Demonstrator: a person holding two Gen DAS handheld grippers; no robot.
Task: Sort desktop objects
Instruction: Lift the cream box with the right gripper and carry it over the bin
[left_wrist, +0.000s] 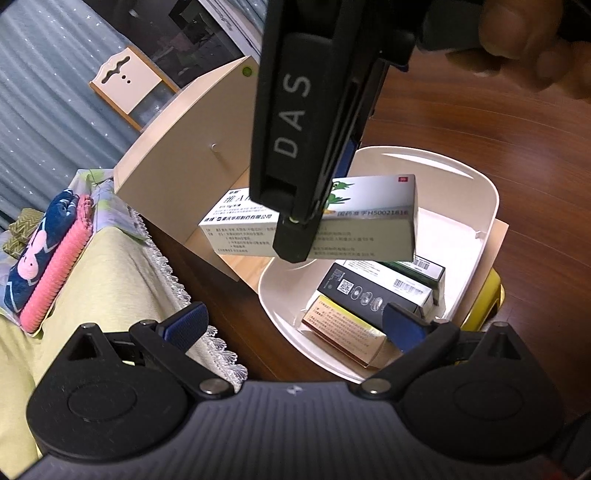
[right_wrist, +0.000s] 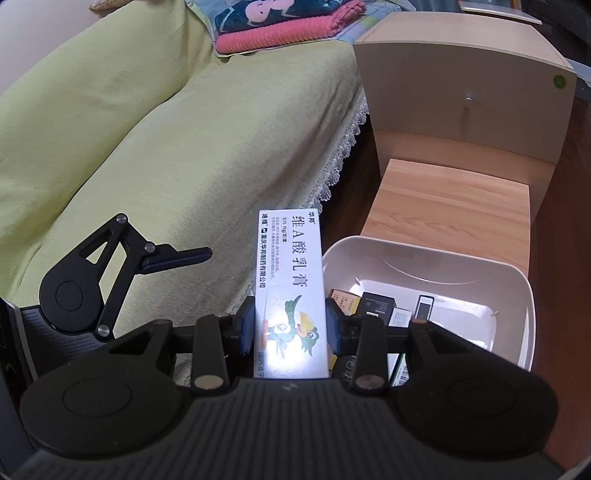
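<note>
Dark wood flooring (left_wrist: 461, 122) is lying under a small bedroom scene beside a sofa draped in a yellow-green cover (right_wrist: 155, 140). Nearest the viewer, the right gripper (right_wrist: 290, 325) is clamping its two blue-padded fingers (right_wrist: 246, 326) on the long sides of a white ointment box (right_wrist: 291, 295) printed with a cartoon bird, holding it above the near edge of a white plastic bin (right_wrist: 517, 295). Seen from the left wrist, that same box (left_wrist: 369, 218) is hanging over the bin (left_wrist: 476, 206) with the right gripper (left_wrist: 295, 225) reaching down from above. The left gripper (left_wrist: 295, 325) is hovering with its fingers spread wide apart, gripping nothing. Several other medicine boxes (left_wrist: 369, 291) are lying flat inside the bin. Behind the bin, a pale wooden bedside cabinet (right_wrist: 469, 107) is standing, and folded blankets (right_wrist: 288, 22) are resting on the sofa farther back.
</note>
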